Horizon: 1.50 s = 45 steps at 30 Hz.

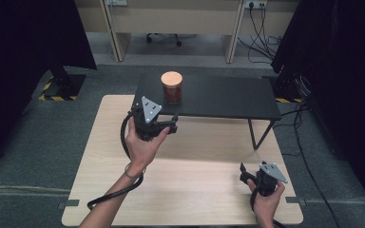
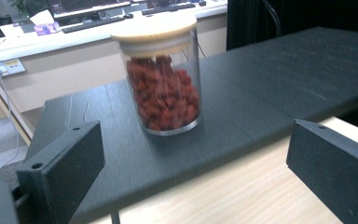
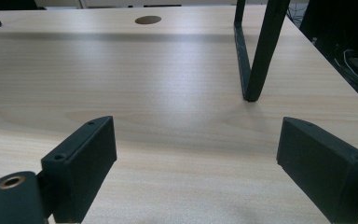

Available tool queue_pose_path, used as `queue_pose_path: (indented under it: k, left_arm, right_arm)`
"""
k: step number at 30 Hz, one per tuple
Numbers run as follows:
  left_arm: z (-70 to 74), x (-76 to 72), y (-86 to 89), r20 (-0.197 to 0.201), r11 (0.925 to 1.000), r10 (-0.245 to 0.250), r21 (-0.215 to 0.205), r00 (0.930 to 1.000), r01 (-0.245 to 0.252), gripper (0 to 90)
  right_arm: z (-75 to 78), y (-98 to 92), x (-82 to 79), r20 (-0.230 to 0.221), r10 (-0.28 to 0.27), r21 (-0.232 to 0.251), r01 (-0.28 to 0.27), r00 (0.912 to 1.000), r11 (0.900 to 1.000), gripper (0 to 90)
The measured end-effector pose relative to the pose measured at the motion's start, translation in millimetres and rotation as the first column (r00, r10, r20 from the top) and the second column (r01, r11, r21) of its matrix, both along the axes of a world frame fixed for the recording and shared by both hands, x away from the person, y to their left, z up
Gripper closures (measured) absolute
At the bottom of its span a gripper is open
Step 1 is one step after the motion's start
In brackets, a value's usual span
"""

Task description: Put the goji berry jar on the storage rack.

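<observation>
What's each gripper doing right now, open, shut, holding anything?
Left gripper: open, holding nothing, aimed at the jar on the black shelf.
Right gripper: open, holding nothing, over the wooden table.

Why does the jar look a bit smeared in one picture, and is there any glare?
In the left gripper view the jar is motion-blurred; the high view shows it sharper but small and dim on the black shelf; in the right gripper view a soft sheen of glare lies on the wooden table.
</observation>
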<state>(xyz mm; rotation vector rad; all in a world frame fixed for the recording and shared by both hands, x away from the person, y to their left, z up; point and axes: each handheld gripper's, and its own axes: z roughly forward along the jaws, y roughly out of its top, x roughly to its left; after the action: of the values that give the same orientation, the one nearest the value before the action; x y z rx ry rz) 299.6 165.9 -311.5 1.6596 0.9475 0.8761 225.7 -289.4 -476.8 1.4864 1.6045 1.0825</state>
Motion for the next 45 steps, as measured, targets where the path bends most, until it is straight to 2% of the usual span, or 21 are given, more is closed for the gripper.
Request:
queue_pose_path:
  k: [1, 2, 7, 10, 14, 21, 27, 31, 32, 33, 35, 41, 45]
  left_arm:
    - [-2.2, -2.3, 2.8, -0.01, 0.9999, -0.004, -0.016, 0.9999, 0.004, 3.4]
    - [-2.2, -2.3, 2.8, -0.01, 0.9999, -0.004, -0.016, 0.9999, 0.004, 3.4]
    - [-20.2, -19.3, 12.3, -0.004, 0.9998, -0.007, -0.017, 1.0, 0.007, 3.4]
    - [-33.5, -26.0, 20.6, -0.012, 0.9994, -0.027, -0.021, 0.9996, 0.027, 3.5]
    - [-52.3, -37.7, 26.6, 0.001, 0.9995, -0.025, -0.02, 0.9997, 0.025, 3.6]
    - [-79.8, -54.3, 33.5, 0.024, 0.9992, -0.038, 0.013, 0.999, 0.037, 3.6]
    - [-109.7, -57.8, 40.4, -0.003, 0.9984, -0.055, -0.015, 0.9985, 0.055, 3.5]
    - [-130.7, -61.8, 41.4, -0.028, 0.9975, -0.04, -0.06, 0.9988, 0.039, 3.5]
    - [-130.7, -61.8, 41.4, -0.028, 0.9975, -0.04, -0.06, 0.9988, 0.039, 3.6]
    - [-139.9, -63.7, 40.6, -0.046, 0.9974, -0.031, -0.066, 0.9985, 0.028, 3.6]
    - [-149.0, -64.9, 40.3, -0.06, 0.997, -0.024, -0.075, 0.9979, 0.02, 3.6]
    - [-167.1, -64.7, 38.7, -0.107, 0.9969, 0.001, -0.079, 0.9943, -0.01, 3.6]
    - [-175.9, -65.7, 39.5, -0.125, 0.9949, 0.023, -0.095, 0.9918, -0.035, 3.6]
  right_arm:
    - [0.0, 0.0, 0.0, 0.0, 0.0, -0.001, 0.0, 1.0, 1.0, 11.9]
    - [0.1, 0.1, 0.1, -0.001, 0.001, -0.001, -0.001, 1.0, 1.0, 11.9]
    - [0.3, 0.3, 0.0, -0.001, 0.001, -0.004, -0.001, 1.0, 1.0, 11.9]
    - [0.4, 0.3, 0.2, -0.002, 0.001, -0.002, -0.001, 1.0, 1.0, 11.9]
    - [0.4, 0.7, 0.1, -0.002, 0.0, -0.004, 0.0, 1.0, 1.0, 11.9]
    - [0.3, 1.1, 0.0, -0.001, 0.0, -0.007, 0.0, 1.0, 1.0, 11.9]
    - [0.3, 1.8, 0.0, 0.0, 0.001, -0.012, -0.001, 1.0, 1.0, 11.9]
    - [0.3, 1.5, 0.1, 0.0, 0.001, -0.01, -0.001, 1.0, 1.0, 11.9]
    - [0.3, 1.5, 0.1, 0.0, 0.001, -0.01, -0.001, 1.0, 1.0, 11.9]
    - [0.3, 1.6, 0.1, 0.0, 0.001, -0.011, -0.001, 1.0, 1.0, 11.9]
    - [0.5, 1.9, 0.1, -0.001, 0.002, -0.013, -0.002, 1.0, 1.0, 11.8]
    - [0.4, 2.7, -0.3, 0.0, 0.001, -0.018, -0.001, 1.0, 1.0, 11.8]
    - [0.4, 2.9, -0.3, 0.001, 0.002, -0.02, -0.002, 1.0, 1.0, 11.8]
